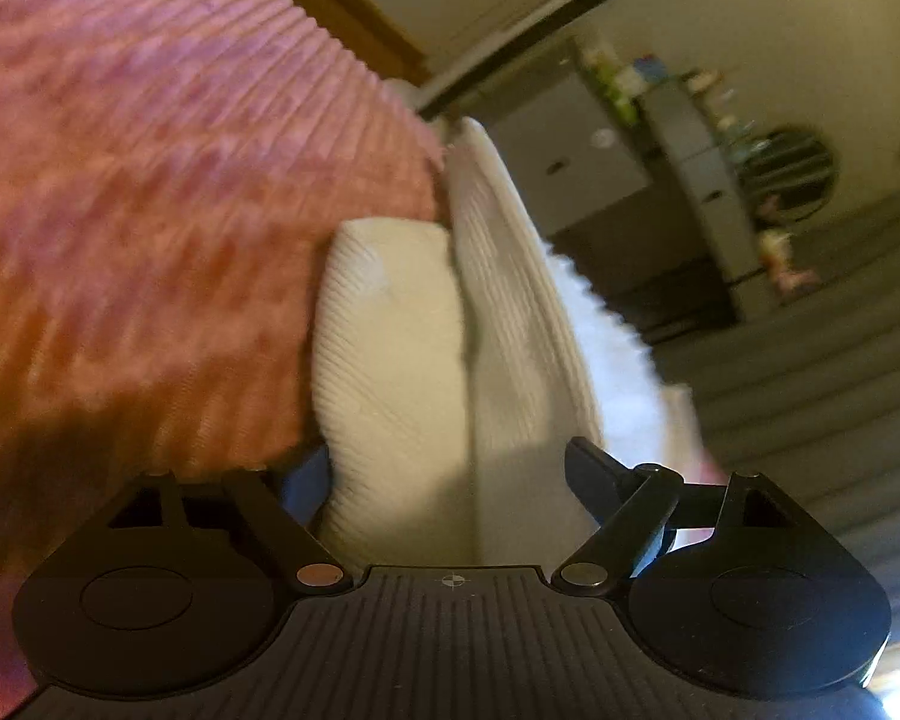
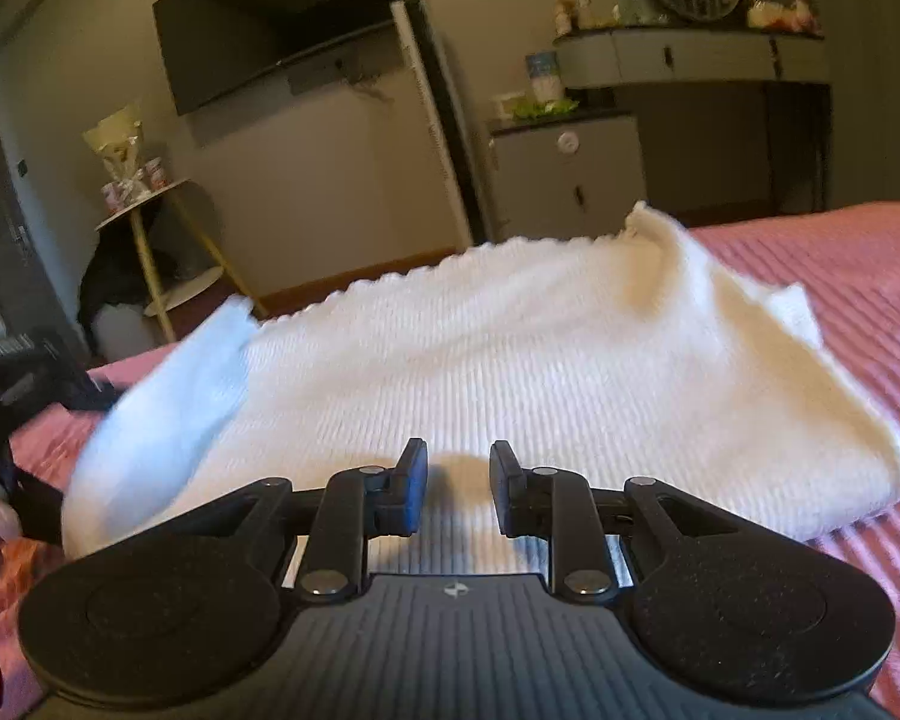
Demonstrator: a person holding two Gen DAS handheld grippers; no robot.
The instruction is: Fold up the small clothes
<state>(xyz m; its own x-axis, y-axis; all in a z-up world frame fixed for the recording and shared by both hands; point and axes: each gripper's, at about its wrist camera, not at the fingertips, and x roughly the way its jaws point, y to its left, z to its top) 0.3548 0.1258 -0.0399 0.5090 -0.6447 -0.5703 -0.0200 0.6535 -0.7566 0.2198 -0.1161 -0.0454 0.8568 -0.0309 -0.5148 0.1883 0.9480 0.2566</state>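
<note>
A white ribbed knit garment (image 2: 510, 360) lies on the pink ribbed bedspread (image 2: 840, 276), its far scalloped edge raised. My right gripper (image 2: 457, 486) hovers just over the garment's near part, its jaws a little apart with nothing between them. In the left wrist view the camera is rolled sideways. My left gripper (image 1: 450, 480) has its jaws wide apart with a fold of the white garment (image 1: 402, 360) lying between them. Its left fingertip is mostly hidden behind the cloth. The left gripper shows in the right wrist view as a dark blurred shape (image 2: 24, 384) at the garment's left end.
Past the bed stand a wall-mounted TV (image 2: 282, 30), a tall white panel (image 2: 432, 120), a grey cabinet (image 2: 570, 180), a dresser with a round mirror (image 2: 690, 54) and a small round side table (image 2: 144, 204). The bedspread (image 1: 150, 180) fills the left of the left wrist view.
</note>
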